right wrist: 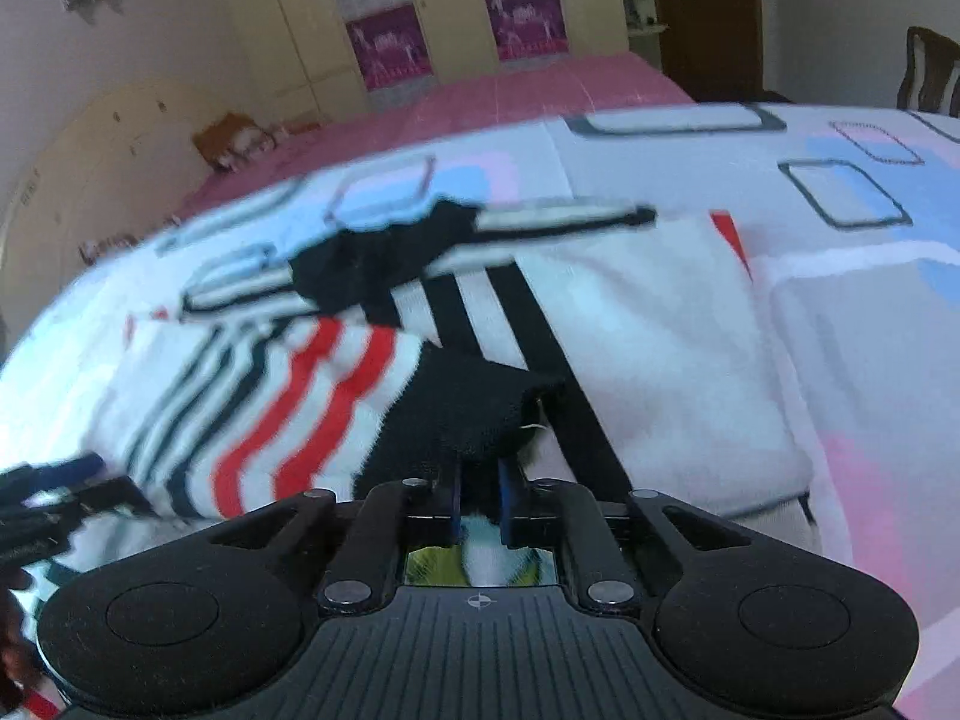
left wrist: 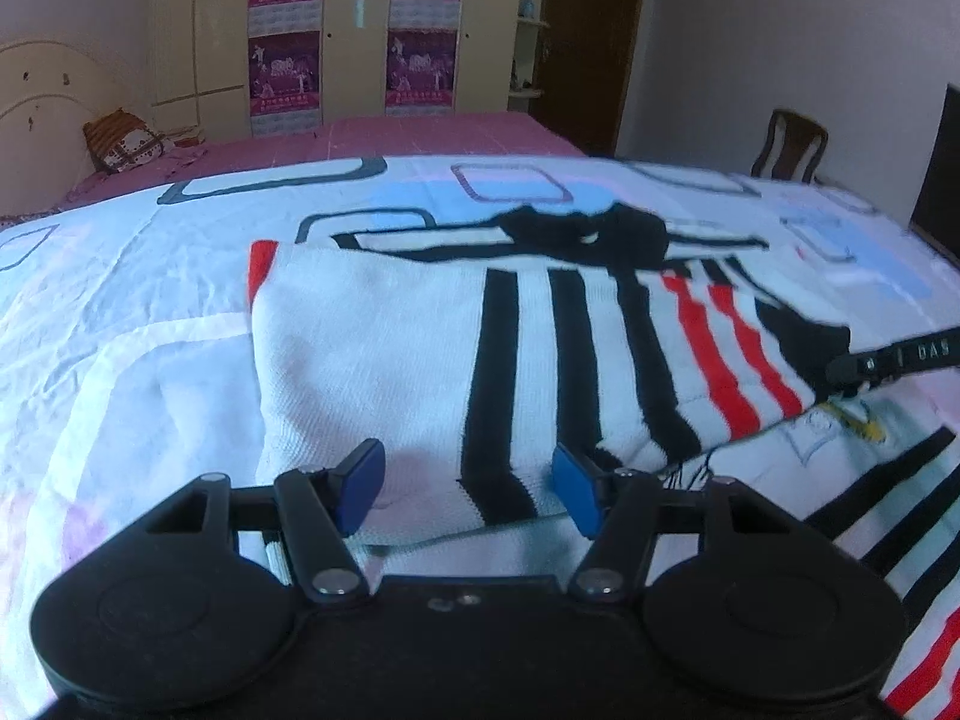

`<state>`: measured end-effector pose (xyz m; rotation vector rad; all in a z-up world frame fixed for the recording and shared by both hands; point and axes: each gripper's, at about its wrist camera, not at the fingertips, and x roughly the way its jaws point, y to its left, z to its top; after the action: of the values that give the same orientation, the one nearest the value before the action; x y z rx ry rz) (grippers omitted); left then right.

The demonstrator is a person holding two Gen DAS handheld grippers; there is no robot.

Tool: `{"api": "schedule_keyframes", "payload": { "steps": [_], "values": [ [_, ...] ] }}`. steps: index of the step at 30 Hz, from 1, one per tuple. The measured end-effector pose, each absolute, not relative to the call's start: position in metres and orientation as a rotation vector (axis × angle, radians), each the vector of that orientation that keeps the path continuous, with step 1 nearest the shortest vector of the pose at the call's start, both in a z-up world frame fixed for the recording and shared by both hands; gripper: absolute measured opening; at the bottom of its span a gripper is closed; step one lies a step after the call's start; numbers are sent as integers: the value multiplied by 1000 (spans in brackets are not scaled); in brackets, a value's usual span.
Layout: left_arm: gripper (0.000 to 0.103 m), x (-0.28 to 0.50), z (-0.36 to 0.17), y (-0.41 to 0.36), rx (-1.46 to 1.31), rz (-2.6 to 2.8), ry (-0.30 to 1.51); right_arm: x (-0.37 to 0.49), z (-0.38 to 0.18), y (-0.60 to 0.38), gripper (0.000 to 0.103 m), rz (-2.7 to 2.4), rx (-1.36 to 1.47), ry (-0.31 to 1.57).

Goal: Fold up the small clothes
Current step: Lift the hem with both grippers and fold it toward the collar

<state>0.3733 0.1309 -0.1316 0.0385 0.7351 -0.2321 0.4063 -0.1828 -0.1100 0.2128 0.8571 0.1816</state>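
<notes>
A small white knit sweater (left wrist: 384,354) with black and red stripes and a black collar lies partly folded on the bed. My left gripper (left wrist: 468,486) is open and empty, just above the sweater's near folded edge. My right gripper (right wrist: 479,501) is shut on the sweater's black cuff (right wrist: 474,414) and holds the striped sleeve (right wrist: 300,396) over the body. The right gripper also shows in the left wrist view (left wrist: 846,375), at the right, on that black cuff.
The patterned white, blue and pink bedspread (left wrist: 120,324) covers the bed. A pink sheet (left wrist: 420,135), a pillow (left wrist: 123,141) and wardrobes (left wrist: 360,30) are behind. A wooden chair (left wrist: 789,147) stands at the right.
</notes>
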Motion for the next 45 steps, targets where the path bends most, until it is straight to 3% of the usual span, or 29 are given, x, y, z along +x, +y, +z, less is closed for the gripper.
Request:
{"api": "schedule_keyframes", "payload": {
  "steps": [1,3,4,6,11,14,16,18,20,29,45],
  "values": [
    [61,373,-129,130,46,-226,736,406,-109,-183,11,173,210,848],
    [65,368,-120,128,46,-209,702,402,-99,-184,29,106,165,812],
    [70,367,-119,127,57,-205,692,396,-92,-183,32,69,125,765],
    [70,372,-126,128,59,-197,741,390,-84,-185,33,113,137,725],
    [72,375,-130,122,105,-187,762,407,-113,-179,32,203,124,857],
    [73,366,-118,118,131,-164,752,398,-94,-185,32,151,123,828],
    [90,350,-110,120,135,-136,729,381,-80,-193,33,148,133,766],
    [90,332,-106,122,134,-123,729,362,-74,-209,46,159,182,770],
    [90,310,-105,127,115,-111,746,340,-69,-227,46,169,243,767],
    [64,210,-116,158,-81,-103,853,222,-68,-289,46,208,337,836],
    [54,117,-122,165,-335,-147,866,116,-106,-316,46,267,583,913]
  ]
}}
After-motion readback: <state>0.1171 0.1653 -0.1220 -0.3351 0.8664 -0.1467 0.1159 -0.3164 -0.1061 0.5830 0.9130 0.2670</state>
